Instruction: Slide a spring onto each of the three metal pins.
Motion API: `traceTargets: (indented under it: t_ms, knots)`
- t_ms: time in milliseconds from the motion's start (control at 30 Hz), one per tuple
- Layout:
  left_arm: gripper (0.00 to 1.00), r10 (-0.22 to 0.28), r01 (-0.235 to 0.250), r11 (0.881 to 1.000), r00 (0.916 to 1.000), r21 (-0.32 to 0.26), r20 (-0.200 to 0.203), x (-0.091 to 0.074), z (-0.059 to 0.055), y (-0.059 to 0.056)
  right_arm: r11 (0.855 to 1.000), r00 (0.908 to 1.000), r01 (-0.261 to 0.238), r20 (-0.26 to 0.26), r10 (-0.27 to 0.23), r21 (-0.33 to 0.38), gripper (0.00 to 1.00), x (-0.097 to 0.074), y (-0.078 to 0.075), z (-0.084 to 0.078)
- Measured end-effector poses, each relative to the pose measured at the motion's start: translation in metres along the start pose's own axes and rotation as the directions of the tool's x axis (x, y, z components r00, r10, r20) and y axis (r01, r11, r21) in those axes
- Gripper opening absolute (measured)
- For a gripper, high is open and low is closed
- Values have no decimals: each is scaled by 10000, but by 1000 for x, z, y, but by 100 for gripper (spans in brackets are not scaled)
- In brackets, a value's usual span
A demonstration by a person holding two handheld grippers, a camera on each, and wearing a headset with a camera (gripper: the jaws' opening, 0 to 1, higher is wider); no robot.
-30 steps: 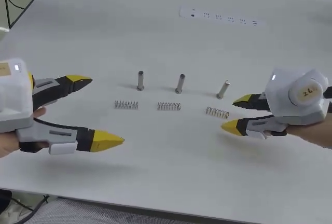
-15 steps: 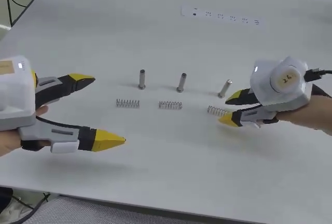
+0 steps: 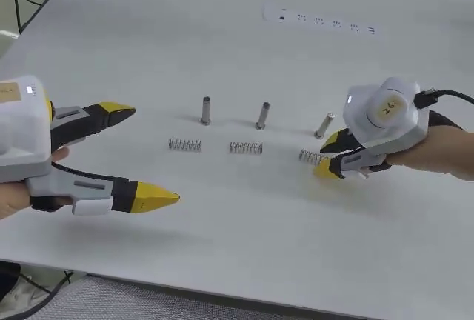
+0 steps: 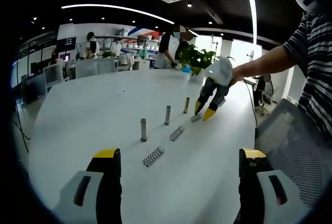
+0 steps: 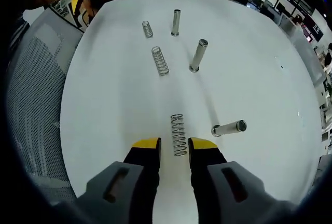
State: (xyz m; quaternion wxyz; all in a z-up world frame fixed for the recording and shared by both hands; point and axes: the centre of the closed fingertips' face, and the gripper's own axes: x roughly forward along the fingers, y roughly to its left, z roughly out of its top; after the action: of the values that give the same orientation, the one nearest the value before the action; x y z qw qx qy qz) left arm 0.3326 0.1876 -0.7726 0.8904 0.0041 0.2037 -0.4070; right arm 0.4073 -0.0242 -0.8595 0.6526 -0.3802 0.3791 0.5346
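Three short metal pins stand in a row on the white table: left pin [image 3: 206, 110], middle pin [image 3: 263, 115], right pin [image 3: 324, 124]. A spring lies in front of each: left spring [image 3: 185, 144], middle spring [image 3: 246, 147], right spring [image 3: 309, 157]. My right gripper [image 3: 326, 155] is open, and its yellow tips straddle the near end of the right spring [image 5: 178, 134], apart from the coils. The right pin [image 5: 228, 128] stands just beside those tips. My left gripper [image 3: 141, 154] is held wide open and empty, left of the row and clear of the left spring [image 4: 153, 156].
A white power strip [image 3: 318, 22] lies at the far side of the table. The table's front edge [image 3: 222, 298] runs close below the grippers. In the left gripper view, a person [image 4: 306, 53] in a striped shirt holds the right gripper [image 4: 204, 112].
My right gripper has moved left and down to the right spring, so its tips now flank the spring's end. The left gripper has stayed put and open.
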Motion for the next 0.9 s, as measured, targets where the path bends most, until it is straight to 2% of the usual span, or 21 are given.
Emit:
traceTargets:
  t_ms: [500, 900]
  knots:
    - [94, 0, -1, 10000, 9999, -7, -101, -2, -4, -2, 9995, 9990, -286, -352, 281, -111, 13, 3, -2, -6]
    - [94, -183, 184, 9998, 9998, 67, -99, 2, -2, -7, 9996, 9997, -120, -212, 115, -254, 13, -1, 4, -3]
